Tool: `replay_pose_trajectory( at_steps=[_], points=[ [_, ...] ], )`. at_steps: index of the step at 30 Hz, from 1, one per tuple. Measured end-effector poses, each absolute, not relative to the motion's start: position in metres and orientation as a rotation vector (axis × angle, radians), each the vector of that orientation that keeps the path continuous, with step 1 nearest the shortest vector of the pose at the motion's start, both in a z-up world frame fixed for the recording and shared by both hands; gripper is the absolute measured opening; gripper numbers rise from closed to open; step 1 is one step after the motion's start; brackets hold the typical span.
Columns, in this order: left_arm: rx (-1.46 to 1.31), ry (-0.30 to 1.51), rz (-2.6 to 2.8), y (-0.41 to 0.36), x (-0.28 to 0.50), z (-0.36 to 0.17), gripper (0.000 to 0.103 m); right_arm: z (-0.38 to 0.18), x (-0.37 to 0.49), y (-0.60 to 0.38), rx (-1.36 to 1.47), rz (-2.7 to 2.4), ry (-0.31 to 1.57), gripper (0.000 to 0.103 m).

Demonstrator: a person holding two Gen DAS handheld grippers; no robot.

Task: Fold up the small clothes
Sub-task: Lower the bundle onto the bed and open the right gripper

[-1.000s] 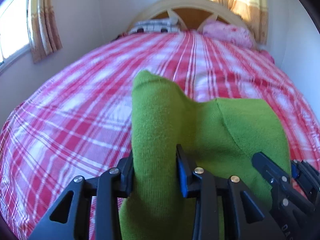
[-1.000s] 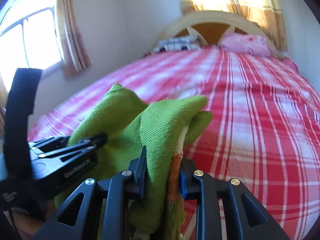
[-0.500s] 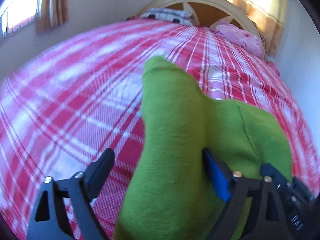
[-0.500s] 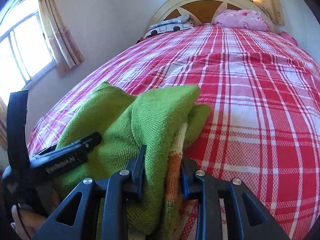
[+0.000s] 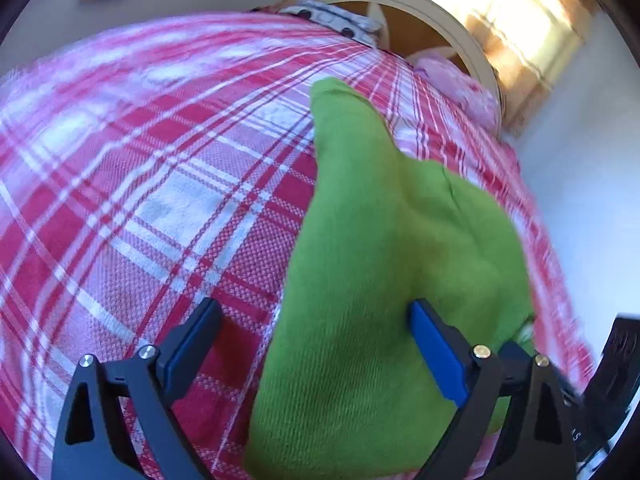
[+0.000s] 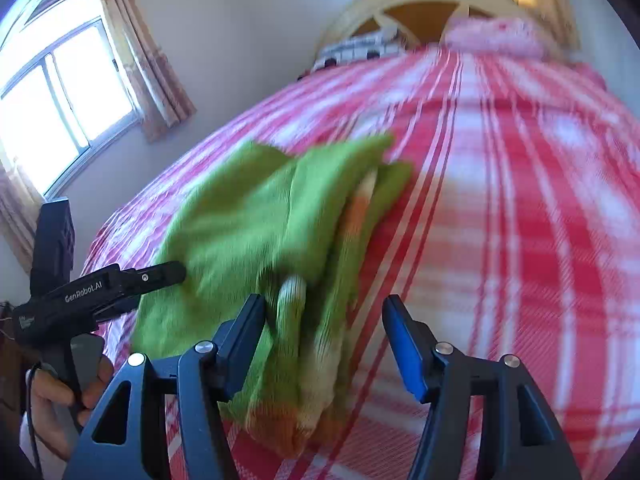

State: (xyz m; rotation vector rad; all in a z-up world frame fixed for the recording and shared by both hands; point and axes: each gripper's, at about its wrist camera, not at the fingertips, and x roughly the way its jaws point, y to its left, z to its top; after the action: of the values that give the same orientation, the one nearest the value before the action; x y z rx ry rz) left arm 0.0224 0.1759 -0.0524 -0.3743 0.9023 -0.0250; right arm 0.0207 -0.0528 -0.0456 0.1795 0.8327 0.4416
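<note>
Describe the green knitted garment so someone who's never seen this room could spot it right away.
Find the bed with the red and white checked cover. The green knitted garment lies folded on it near the window side. It is the only green thing there, with an orange and cream striped edge showing.

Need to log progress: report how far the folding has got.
Done: green knit garment lies doubled over on the plaid bedspread.
In hand: left gripper is open; right gripper is opening around the fold.
Left: nothing more visible to fold.
</note>
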Motion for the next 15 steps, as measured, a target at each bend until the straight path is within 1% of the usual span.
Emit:
replay_pose_trajectory(
  at_steps=[1, 2, 3, 4, 5, 8, 12, 15],
  points=[
    [-0.348, 0.907, -0.009, 0.172, 0.023, -0.053, 0.097, -0.049, 0.018, -0.050, 0.160, 0.419, 0.824, 0.052],
    [-0.333, 0.908, 0.008, 0.169, 0.024, -0.054, 0.098, -0.051, 0.016, -0.047, 0.141, 0.402, 0.814, 0.050],
    [-0.329, 0.908, 0.021, 0.169, 0.025, -0.054, 0.100, -0.049, 0.013, -0.044, 0.135, 0.402, 0.811, 0.039],
    [-0.327, 0.910, 0.031, 0.169, 0.027, -0.055, 0.101, -0.049, 0.013, -0.043, 0.153, 0.414, 0.821, 0.031],
    [-0.316, 0.912, 0.045, 0.168, 0.029, -0.057, 0.103, -0.051, 0.011, -0.044, 0.173, 0.403, 0.830, 0.031],
    [-0.259, 0.918, 0.096, 0.160, 0.031, -0.057, 0.103, -0.052, 0.005, -0.043, 0.172, 0.371, 0.832, 0.031],
    [-0.267, 0.952, 0.122, 0.159, 0.025, -0.055, 0.103, -0.050, -0.005, -0.041, 0.146, 0.344, 0.831, 0.031],
    [-0.233, 0.943, 0.131, 0.155, 0.013, -0.052, 0.103, -0.046, -0.015, -0.044, 0.143, 0.330, 0.821, 0.031]
  ],
)
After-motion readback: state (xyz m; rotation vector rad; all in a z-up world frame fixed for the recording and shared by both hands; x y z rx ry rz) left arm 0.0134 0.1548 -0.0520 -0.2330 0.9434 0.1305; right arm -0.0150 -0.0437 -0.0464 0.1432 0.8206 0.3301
